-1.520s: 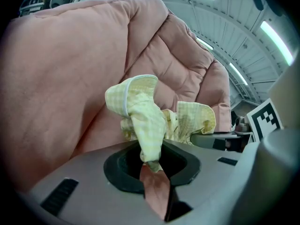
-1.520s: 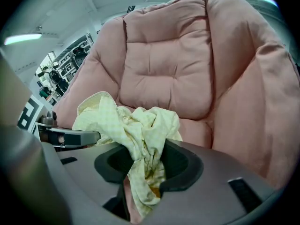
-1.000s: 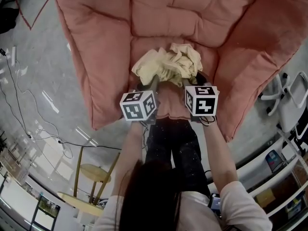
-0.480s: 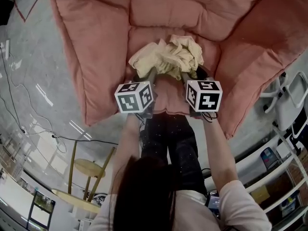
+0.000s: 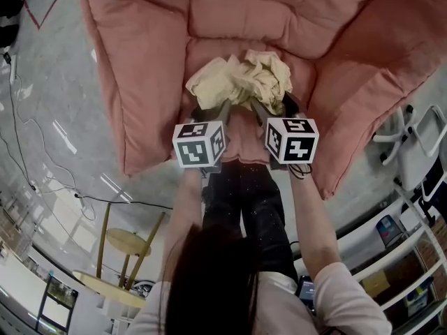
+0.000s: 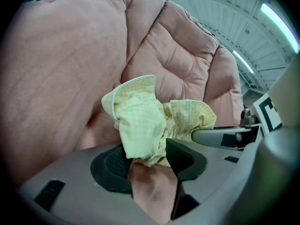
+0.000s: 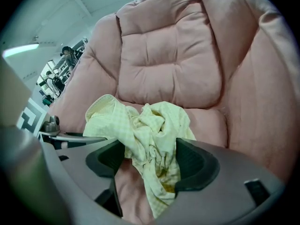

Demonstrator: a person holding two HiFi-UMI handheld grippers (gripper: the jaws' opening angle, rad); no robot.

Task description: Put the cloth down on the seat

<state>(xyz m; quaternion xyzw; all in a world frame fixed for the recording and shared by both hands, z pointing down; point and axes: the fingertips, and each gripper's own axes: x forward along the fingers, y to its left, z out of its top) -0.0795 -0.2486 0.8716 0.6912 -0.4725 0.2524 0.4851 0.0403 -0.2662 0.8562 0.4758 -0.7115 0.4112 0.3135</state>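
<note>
A crumpled pale yellow cloth [image 5: 241, 81] lies on the seat of a big pink cushioned chair [image 5: 147, 61]. My left gripper [image 5: 211, 109] is at the cloth's near left edge and my right gripper [image 5: 274, 105] at its near right edge. In the left gripper view the jaws have just been opening: my left gripper [image 6: 147, 162] stands wide, the cloth's [image 6: 147, 118] lower fold resting loose between the pads. In the right gripper view my right gripper [image 7: 150, 165] has also just been opening, and a hanging fold of cloth [image 7: 154, 144] lies between the spread pads.
The chair's padded back [image 7: 168, 55] and side wings rise around the seat. The person's dark-trousered legs [image 5: 255, 201] stand at the seat's front edge. A white metal frame [image 5: 419, 138] and shelves [image 5: 405, 257] are to the right, cables [image 5: 28, 117] and a wooden stool [image 5: 129, 246] to the left.
Both grippers' jaws have spread apart around the cloth's near edge. The cloth has stayed on the seat, and the hands have barely shifted.
</note>
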